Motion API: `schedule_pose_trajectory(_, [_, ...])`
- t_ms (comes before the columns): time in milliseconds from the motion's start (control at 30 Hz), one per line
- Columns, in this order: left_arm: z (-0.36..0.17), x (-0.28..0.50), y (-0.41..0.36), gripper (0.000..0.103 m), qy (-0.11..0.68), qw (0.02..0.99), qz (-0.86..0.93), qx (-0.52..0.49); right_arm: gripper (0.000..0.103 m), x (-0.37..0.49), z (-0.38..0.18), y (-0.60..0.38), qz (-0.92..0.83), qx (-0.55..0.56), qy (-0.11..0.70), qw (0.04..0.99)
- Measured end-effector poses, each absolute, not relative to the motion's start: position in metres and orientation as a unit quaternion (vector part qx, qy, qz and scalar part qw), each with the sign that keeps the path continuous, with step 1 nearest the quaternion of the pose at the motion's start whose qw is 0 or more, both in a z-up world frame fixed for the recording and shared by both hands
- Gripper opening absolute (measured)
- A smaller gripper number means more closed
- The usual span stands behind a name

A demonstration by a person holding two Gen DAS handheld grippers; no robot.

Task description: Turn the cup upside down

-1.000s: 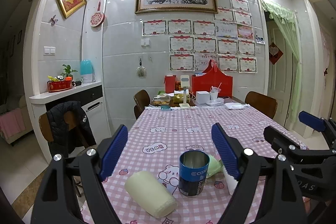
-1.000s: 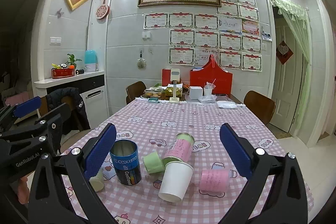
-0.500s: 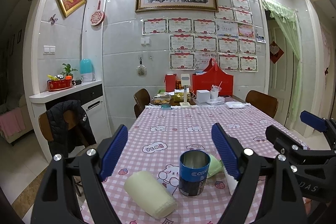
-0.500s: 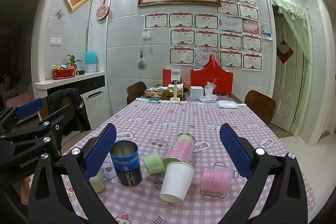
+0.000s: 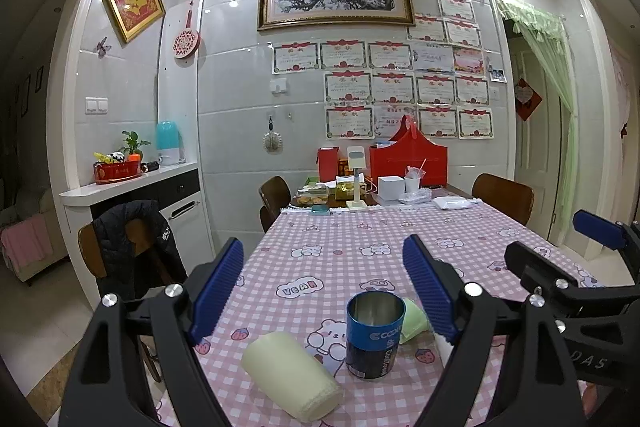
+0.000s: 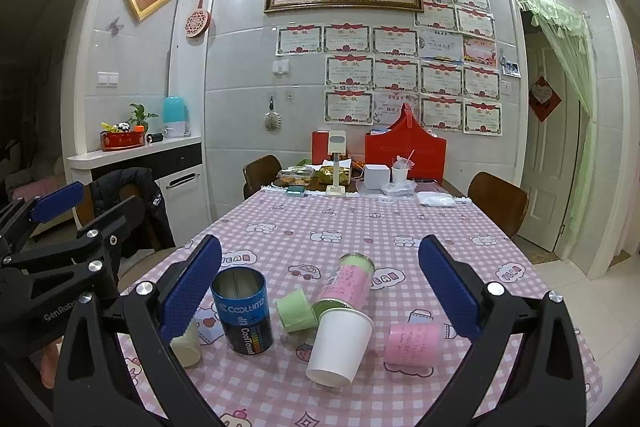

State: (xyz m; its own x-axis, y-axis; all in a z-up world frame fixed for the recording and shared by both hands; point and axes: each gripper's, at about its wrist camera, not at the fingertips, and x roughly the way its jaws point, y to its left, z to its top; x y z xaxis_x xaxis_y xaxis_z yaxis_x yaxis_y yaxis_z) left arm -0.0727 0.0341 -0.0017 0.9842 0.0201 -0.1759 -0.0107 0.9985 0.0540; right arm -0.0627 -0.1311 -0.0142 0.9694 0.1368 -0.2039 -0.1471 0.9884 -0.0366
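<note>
A blue metal cup (image 5: pixel 375 335) stands upright, mouth up, on the pink checked tablecloth (image 5: pixel 340 259); it also shows in the right wrist view (image 6: pixel 243 309). My left gripper (image 5: pixel 322 291) is open and empty, held just before and above it. My right gripper (image 6: pixel 320 291) is open and empty above the group of cups. A cream cup (image 5: pixel 290 373) lies on its side left of the blue cup. A white paper cup (image 6: pixel 340 345), a green cup (image 6: pixel 295 309), a pink-and-green can (image 6: pixel 348 283) and a pink cup (image 6: pixel 414 343) lie on their sides.
The far end of the table holds a red box (image 6: pixel 404 155), a white box (image 6: pixel 376 177), food containers and a small stand (image 6: pixel 336 163). Wooden chairs (image 6: pixel 496 203) stand around the table, one with a black jacket (image 5: pixel 136 239). A counter (image 5: pixel 132 183) is at left.
</note>
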Motion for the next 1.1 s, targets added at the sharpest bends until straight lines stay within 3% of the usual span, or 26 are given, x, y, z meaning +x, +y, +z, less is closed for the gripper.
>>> schedule_pose_trajectory(1100, [-0.002, -0.063, 0.040, 0.081, 0.086, 0.996, 0.013, 0.022, 0.095, -0.059, -0.015, -0.128, 0.078, -0.026, 0.098, 0.992])
